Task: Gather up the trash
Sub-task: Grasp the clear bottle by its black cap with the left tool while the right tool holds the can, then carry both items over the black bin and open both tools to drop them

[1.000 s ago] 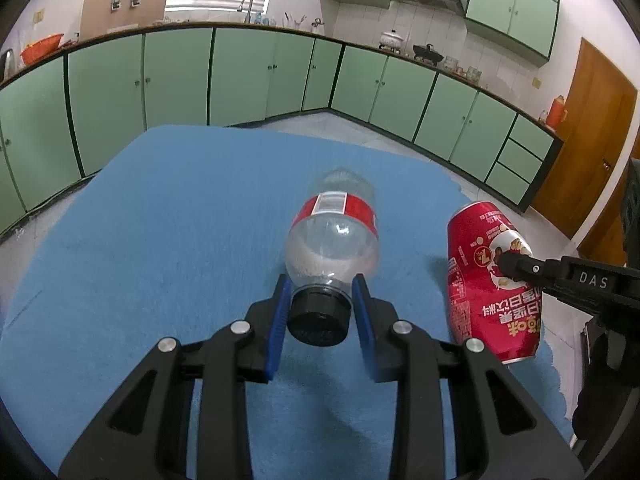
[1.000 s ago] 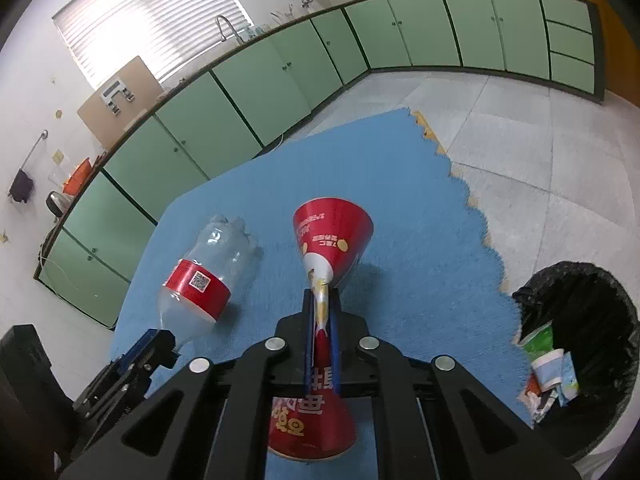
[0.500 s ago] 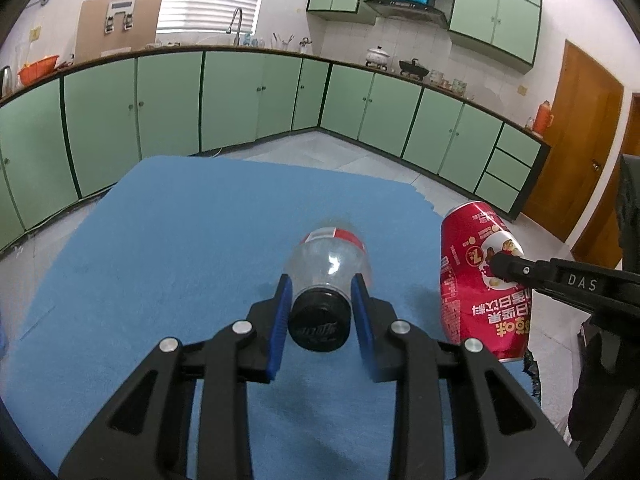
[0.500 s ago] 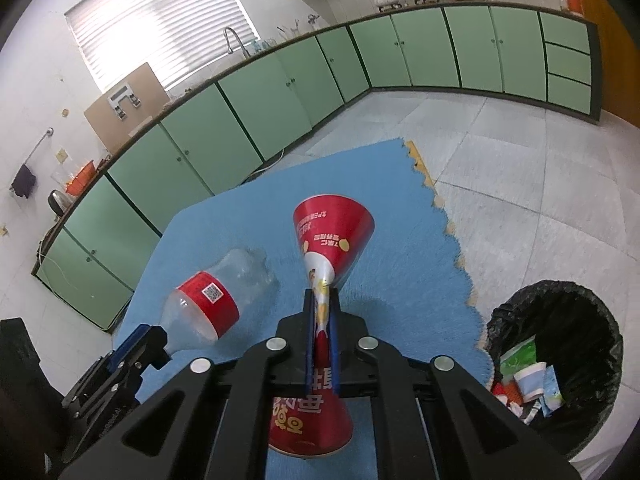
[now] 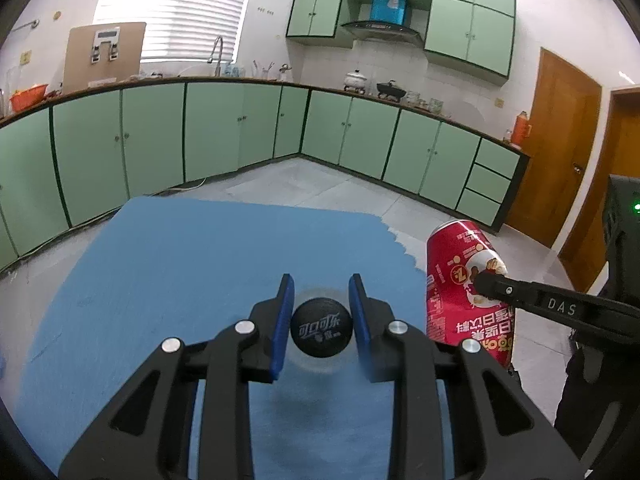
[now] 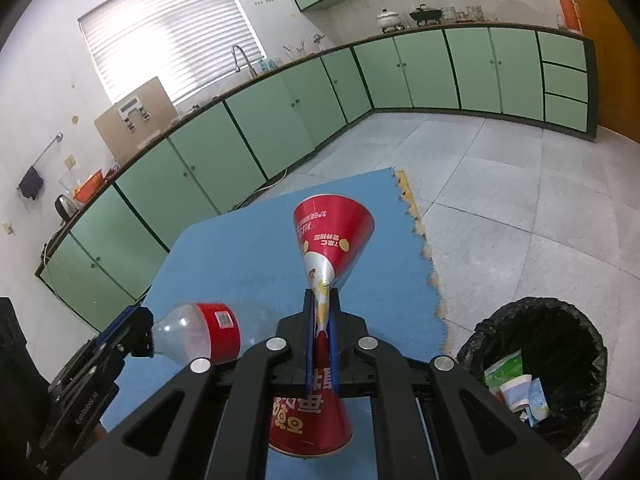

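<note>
My left gripper (image 5: 321,304) is shut on the black cap (image 5: 321,333) of a clear plastic bottle with a red label (image 6: 200,334); the left wrist view looks straight at the cap, so the bottle's body is mostly hidden behind it. My right gripper (image 6: 322,312) is shut on a red can (image 6: 332,236), pinched flat at its middle between the blue pads. The can (image 5: 460,280) shows at the right of the left wrist view, held off the blue mat (image 5: 180,264). Both things hang above the mat.
A black-lined trash bin (image 6: 532,364) with wrappers and a cup inside stands on the tiled floor (image 6: 500,208) right of the mat's jagged edge. Green cabinets (image 5: 160,136) line the far walls. A wooden door (image 5: 560,160) is at the right.
Both grippers have risen with their loads. The bottle has tipped so that its cap now faces the left camera. The mat looks farther below, and more of the bin shows.
</note>
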A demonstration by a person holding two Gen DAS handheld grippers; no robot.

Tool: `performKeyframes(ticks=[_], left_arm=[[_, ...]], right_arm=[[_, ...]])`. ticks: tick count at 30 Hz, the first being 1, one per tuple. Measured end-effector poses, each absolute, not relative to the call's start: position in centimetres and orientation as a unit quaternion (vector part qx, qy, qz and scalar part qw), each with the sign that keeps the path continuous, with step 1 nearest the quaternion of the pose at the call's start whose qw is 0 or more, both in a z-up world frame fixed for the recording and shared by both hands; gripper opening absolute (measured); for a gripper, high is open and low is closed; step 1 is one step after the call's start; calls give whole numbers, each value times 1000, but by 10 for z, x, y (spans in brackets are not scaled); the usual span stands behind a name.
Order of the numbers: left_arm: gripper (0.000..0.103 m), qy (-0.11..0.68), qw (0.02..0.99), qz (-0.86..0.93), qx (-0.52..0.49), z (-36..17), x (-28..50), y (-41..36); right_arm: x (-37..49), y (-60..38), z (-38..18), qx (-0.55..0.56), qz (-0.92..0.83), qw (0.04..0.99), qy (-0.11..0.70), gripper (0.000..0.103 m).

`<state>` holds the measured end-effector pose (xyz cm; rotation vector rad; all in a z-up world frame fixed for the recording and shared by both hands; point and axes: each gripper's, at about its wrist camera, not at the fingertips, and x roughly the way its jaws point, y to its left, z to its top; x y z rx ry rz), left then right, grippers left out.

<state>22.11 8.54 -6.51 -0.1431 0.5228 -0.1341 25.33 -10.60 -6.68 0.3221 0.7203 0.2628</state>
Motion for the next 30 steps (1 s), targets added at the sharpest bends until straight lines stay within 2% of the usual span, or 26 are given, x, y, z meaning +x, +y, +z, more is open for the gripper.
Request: performKeyframes(ticks=[15,30], left_arm=[[27,242,965,-88,-41,-62,212,45],[28,243,965,-80,-51,-73,231,50]], right_arm=[[237,-136,-65,175,122,914,344,6],[240,-142,-70,183,114,913,347,6]])
